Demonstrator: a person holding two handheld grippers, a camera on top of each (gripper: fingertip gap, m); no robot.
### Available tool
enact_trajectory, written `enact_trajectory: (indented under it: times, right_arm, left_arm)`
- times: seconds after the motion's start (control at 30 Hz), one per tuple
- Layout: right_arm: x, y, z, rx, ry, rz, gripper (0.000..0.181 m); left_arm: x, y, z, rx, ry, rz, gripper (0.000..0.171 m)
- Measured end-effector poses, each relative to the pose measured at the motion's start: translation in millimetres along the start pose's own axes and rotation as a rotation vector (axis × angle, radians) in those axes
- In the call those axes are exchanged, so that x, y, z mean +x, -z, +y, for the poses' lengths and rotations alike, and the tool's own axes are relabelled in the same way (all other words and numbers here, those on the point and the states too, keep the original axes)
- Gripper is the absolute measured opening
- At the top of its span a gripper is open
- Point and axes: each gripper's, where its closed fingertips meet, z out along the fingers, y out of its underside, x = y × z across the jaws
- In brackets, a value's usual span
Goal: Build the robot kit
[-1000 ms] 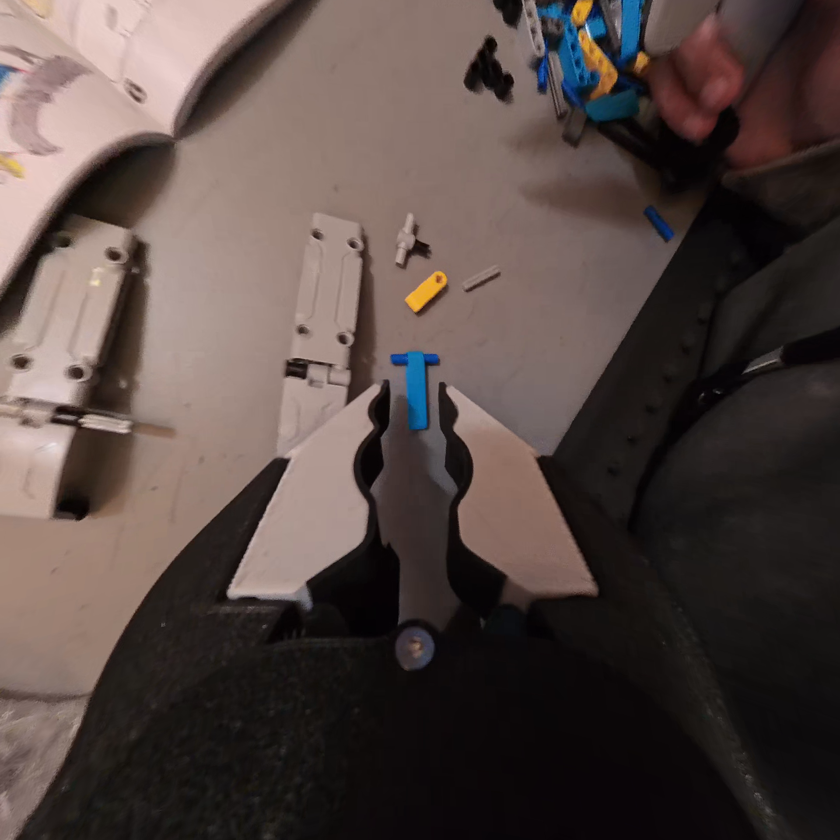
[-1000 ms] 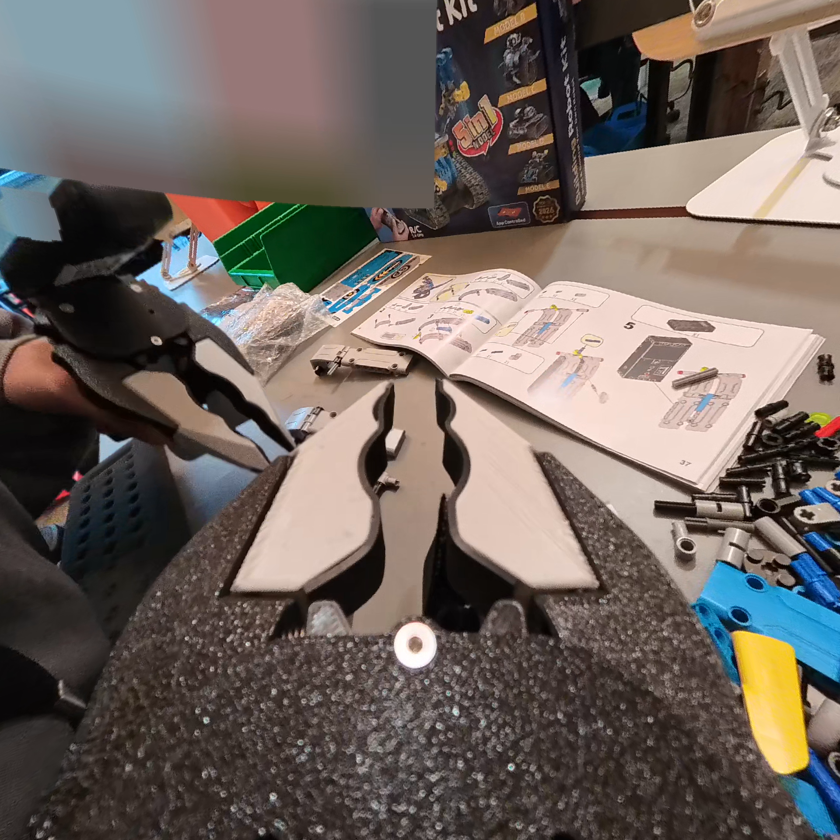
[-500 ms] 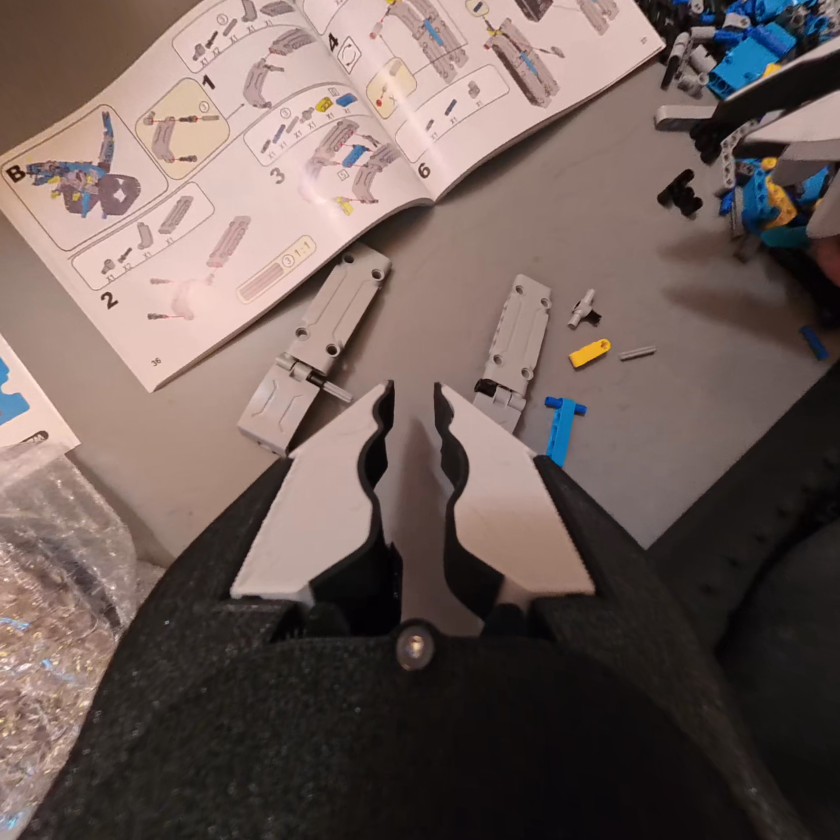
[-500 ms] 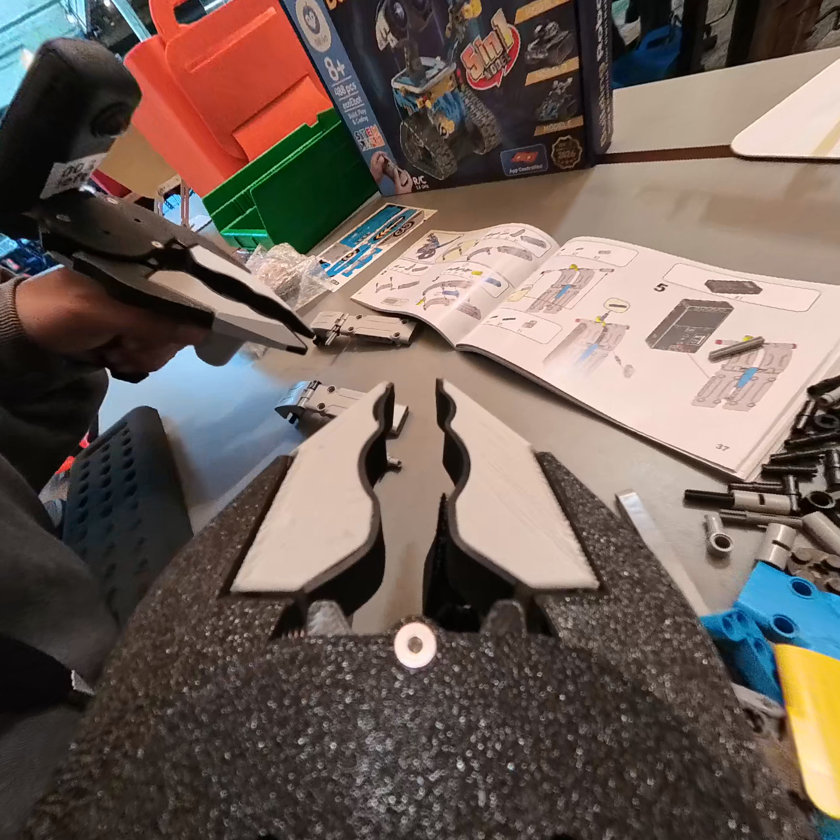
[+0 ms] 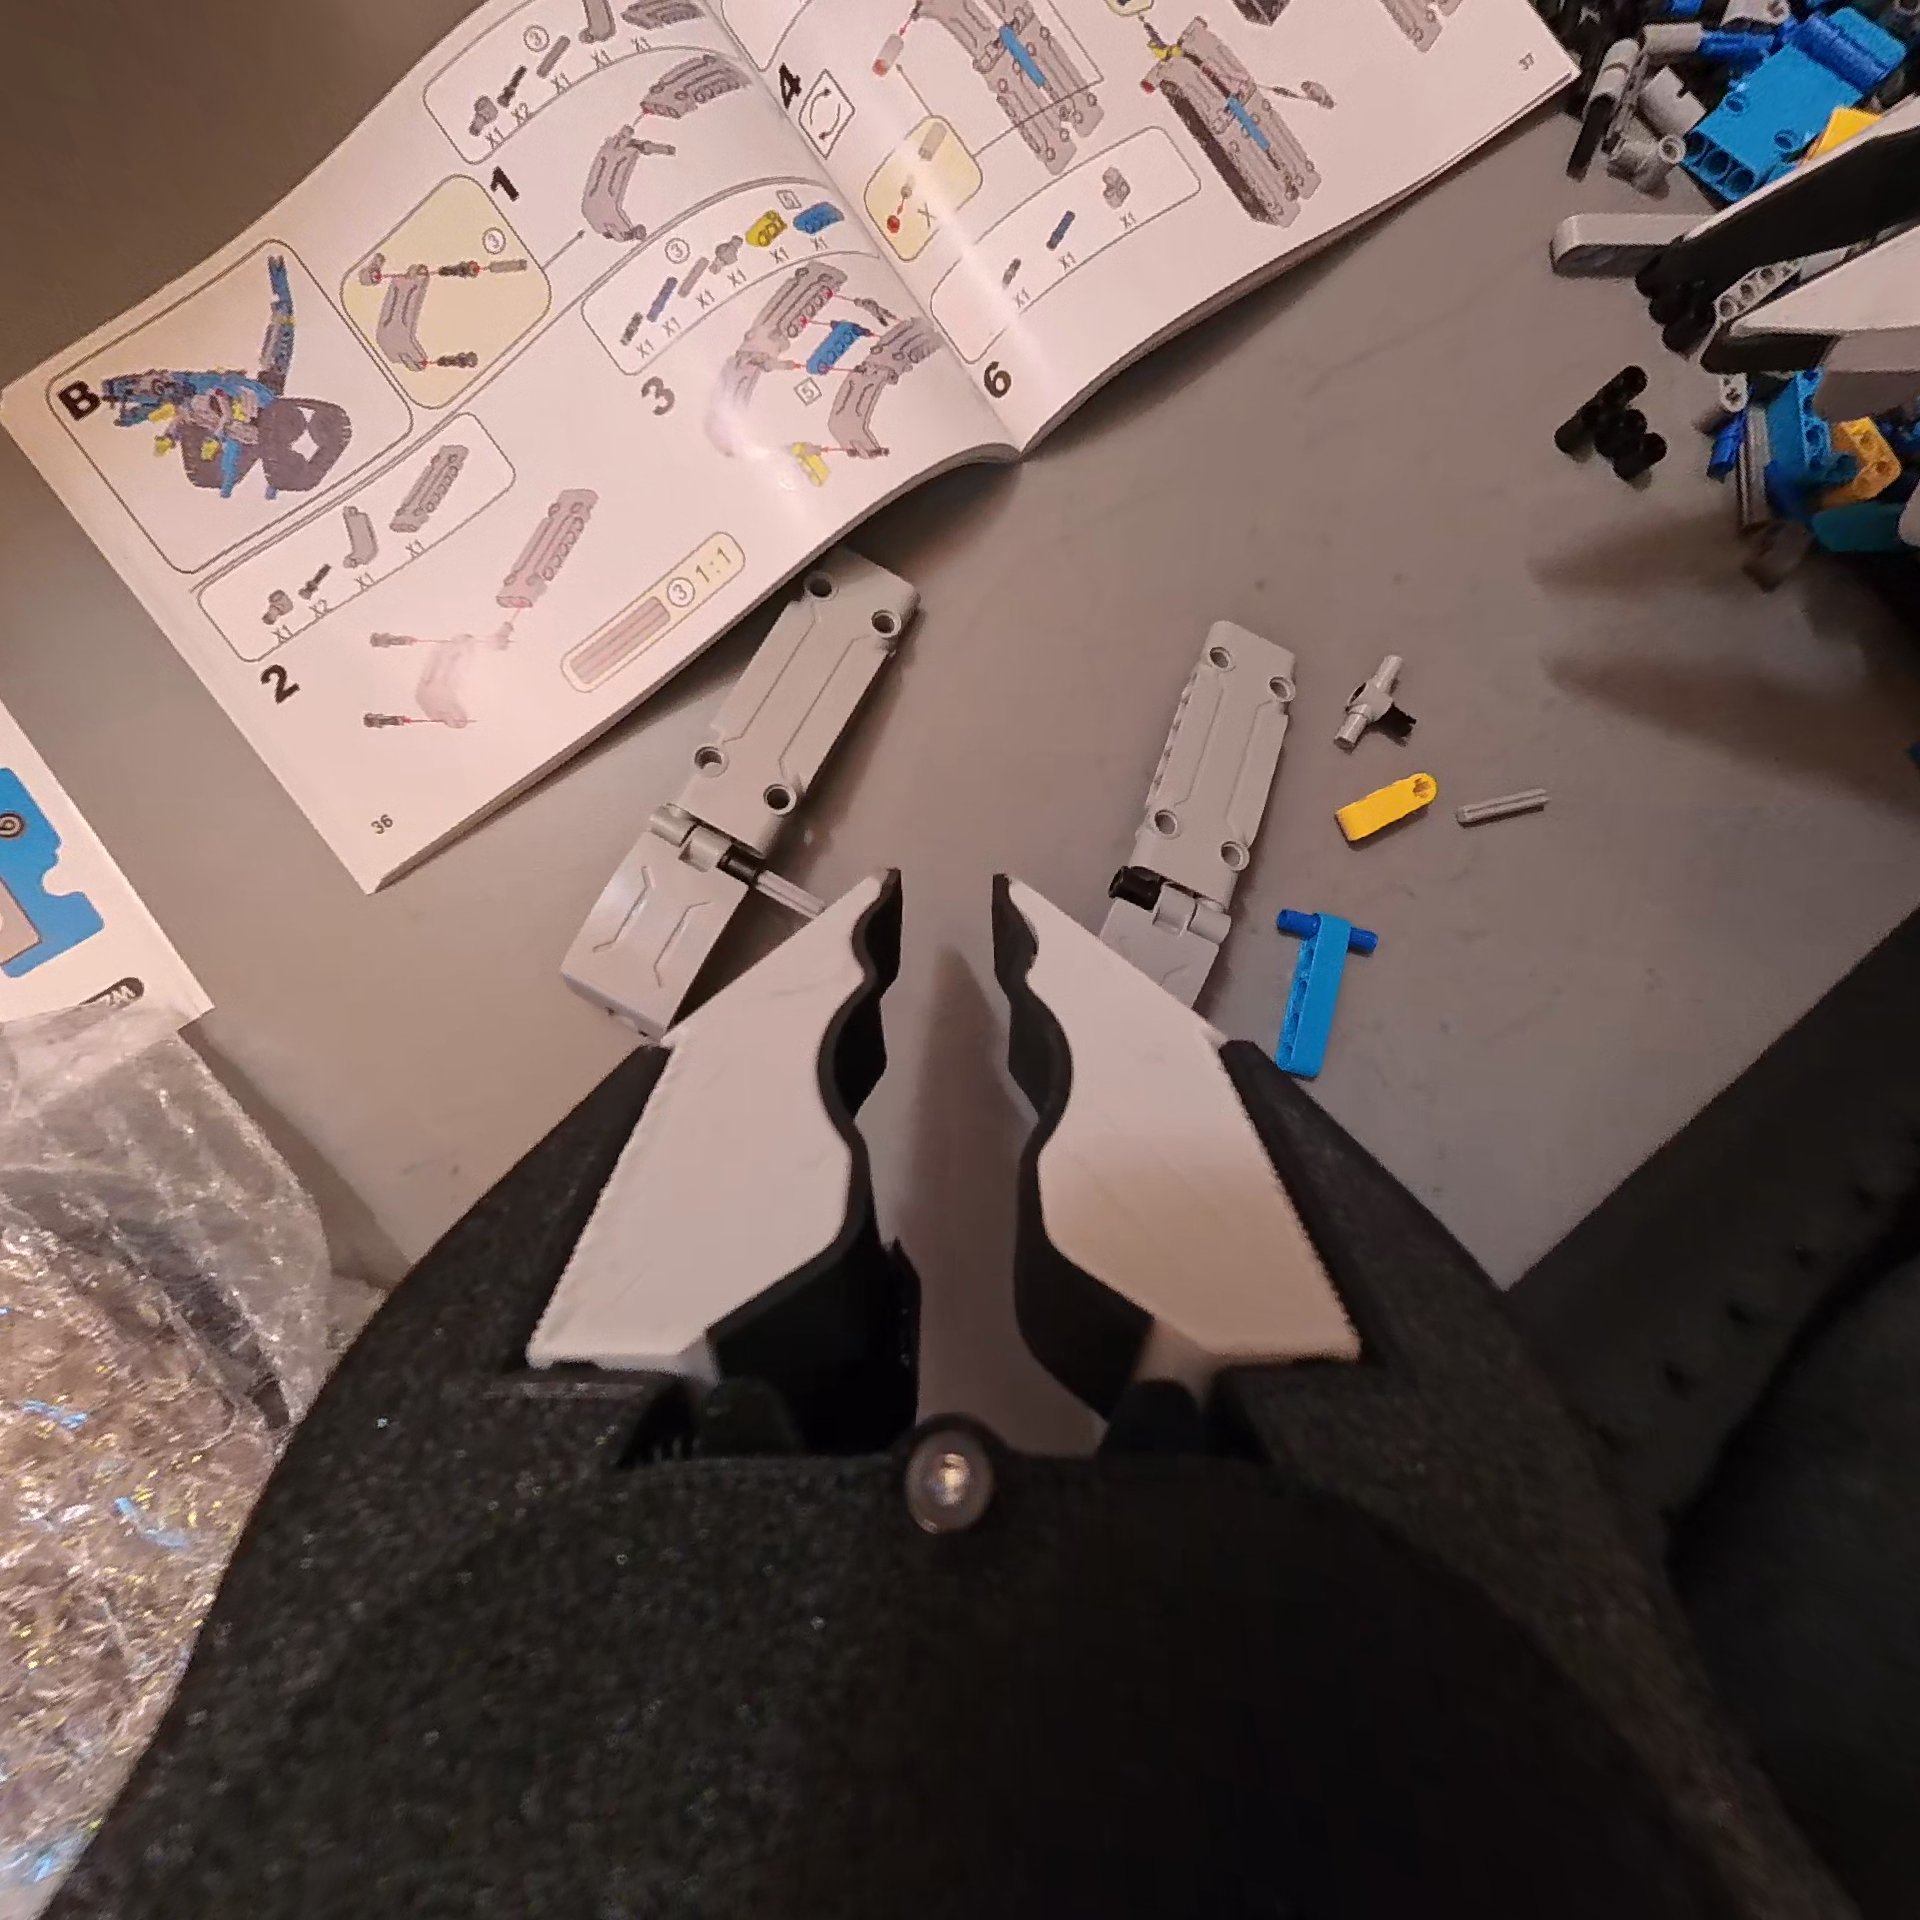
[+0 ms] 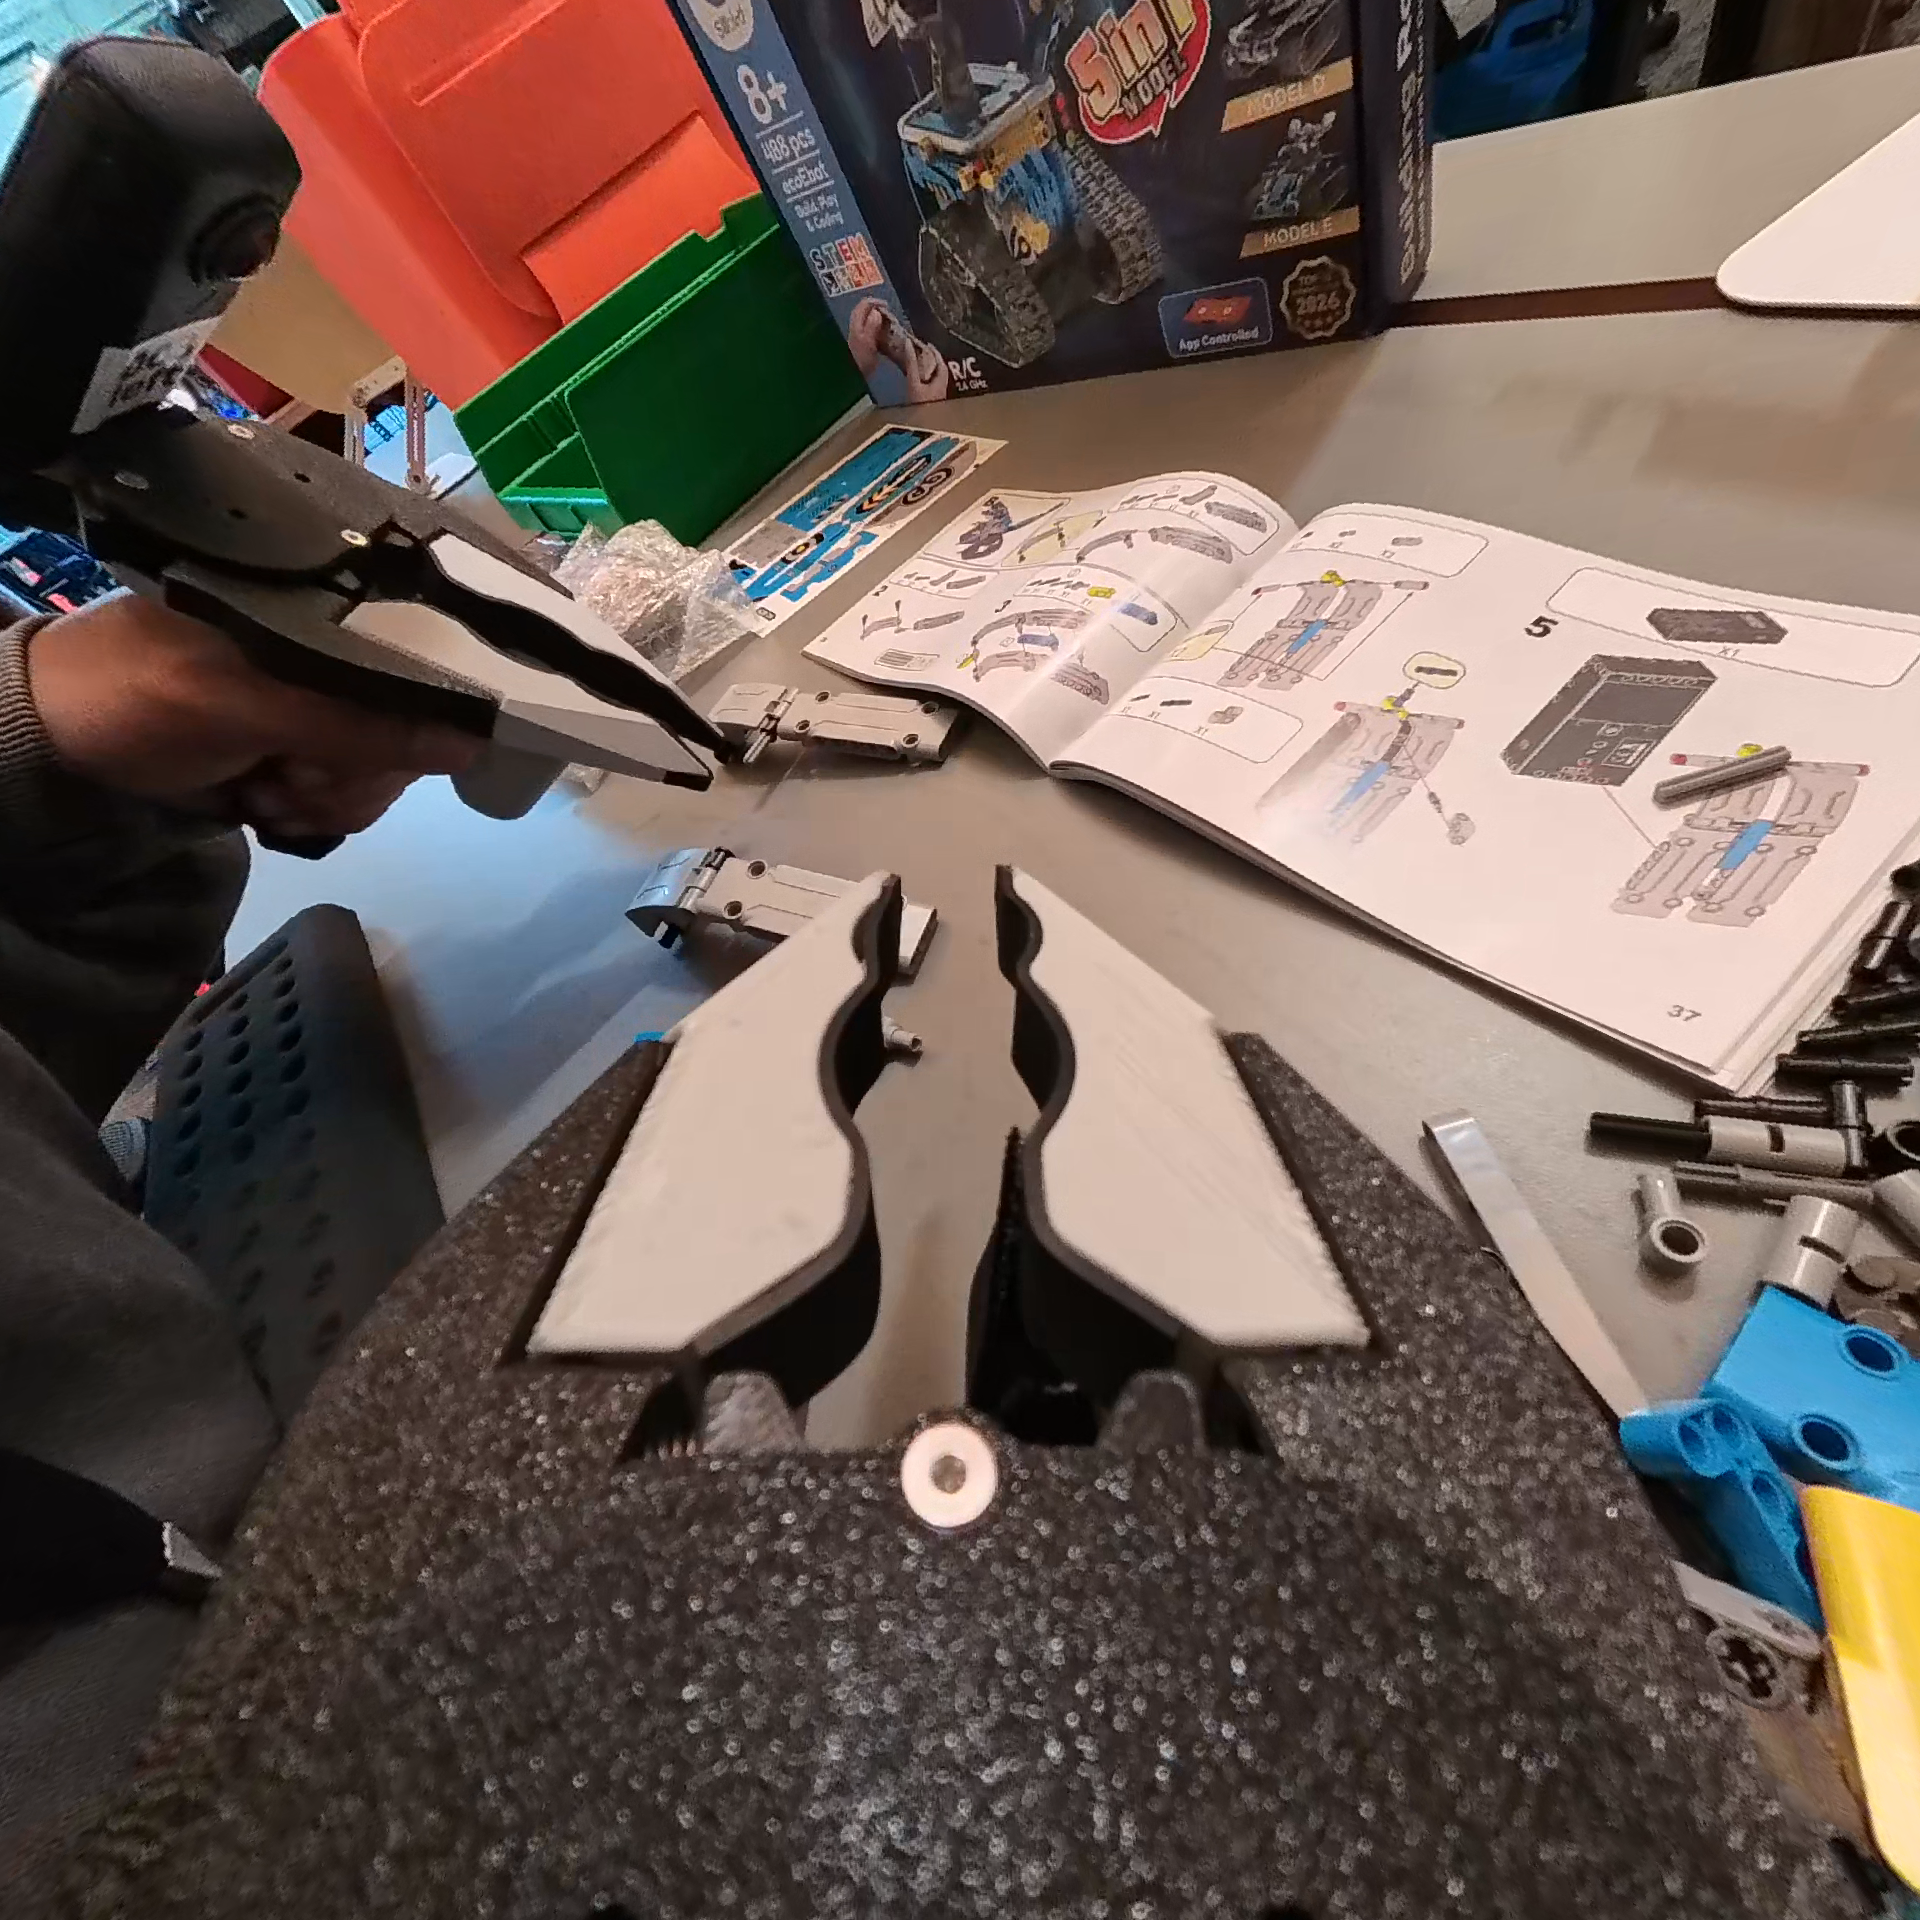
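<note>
- Left gripper (image 5: pixel 945 894): jaws parted by a narrow gap, nothing between them; held above the grey counter (image 5: pixel 1299 499), tips between two grey hinged panels.
- Left-hand grey panel (image 5: pixel 769 758): lies on the counter just below the open instruction booklet (image 5: pixel 623 312), with a thin pin protruding near the left finger (image 5: pixel 727 1122).
- Right-hand grey panel (image 5: pixel 1205 790): lies just beside the right finger, lower end hidden behind it.
- Small parts right of that panel, seen only in the left wrist view: blue T-shaped piece (image 5: pixel 1314 987), yellow piece (image 5: pixel 1387 805), short grey rod (image 5: pixel 1501 807), grey-and-black connector (image 5: pixel 1371 707), black connector cluster (image 5: pixel 1610 426).
- Crinkled plastic bag (image 5: pixel 125 1299): at the left edge, beside a sticker sheet (image 5: pixel 42 883).
- Right gripper (image 6: pixel 945 894): jaws slightly apart, empty; low over the counter with one grey panel (image 6: pixel 748 894) partly behind its left finger.
- Right wrist view only: left gripper (image 6: pixel 707 764) from the side, gripped by a hand (image 6: pixel 208 717), tips close to the pin end of the far grey panel (image 6: pixel 842 717); contact cannot be determined.
- Right wrist view only: dark printed box (image 6: pixel 1070 187), green bin (image 6: pixel 675 384), orange container (image 6: pixel 520 156) at the back of the counter.
- Loose parts pile (image 6: pixel 1787 1195): black, grey, blue and yellow pieces at the right edge.
</note>
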Motion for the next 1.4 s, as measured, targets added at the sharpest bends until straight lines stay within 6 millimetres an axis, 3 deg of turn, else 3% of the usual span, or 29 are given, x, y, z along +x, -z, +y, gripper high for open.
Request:
enact_trajectory:
  times: [0.6,1.17,1.4]
  right_arm:
    - [0,-1,1,-0.007,-0.007,-0.003,0.017]
    - [0,-1,2,-0.015,-0.01,-0.005,0.017]
    - [-1,-2,3,-0.02,-0.009,-0.008,0.017]
  left_arm:
    - [-2,-1,0,-0.001,0.004,-0.006,0.016]
    - [-35,21,7,-0.019,-0.026,-0.112,0.016]
    - [-29,17,11,-0.028,-0.035,-0.101,0.016]
